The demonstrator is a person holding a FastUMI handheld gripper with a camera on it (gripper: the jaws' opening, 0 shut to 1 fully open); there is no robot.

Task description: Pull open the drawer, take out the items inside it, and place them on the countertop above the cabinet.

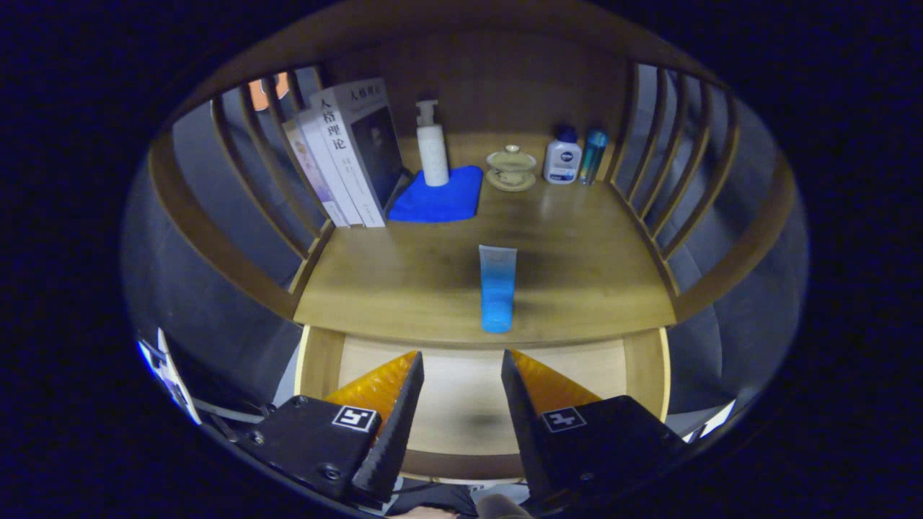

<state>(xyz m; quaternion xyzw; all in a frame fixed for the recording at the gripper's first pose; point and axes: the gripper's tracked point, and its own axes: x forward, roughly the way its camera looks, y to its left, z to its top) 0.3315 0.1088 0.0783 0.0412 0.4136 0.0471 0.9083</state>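
Note:
A blue squeeze tube (497,288) lies on the wooden countertop (577,274), cap end toward the front edge, just beyond my fingers. Below that edge the drawer (461,389) stands pulled open, and its pale wooden bottom shows bare between and under the fingers. My gripper (461,367) hovers over the open drawer with its fingers (404,404) spread apart and nothing between them.
At the back of the countertop stand several books (346,158) leaning left, a white pump bottle (433,148) on a blue cloth (440,196), a lidded tea bowl (511,167), a white bottle (562,157) and a slim teal bottle (593,156). Curved wooden slat rails (670,194) fence both sides.

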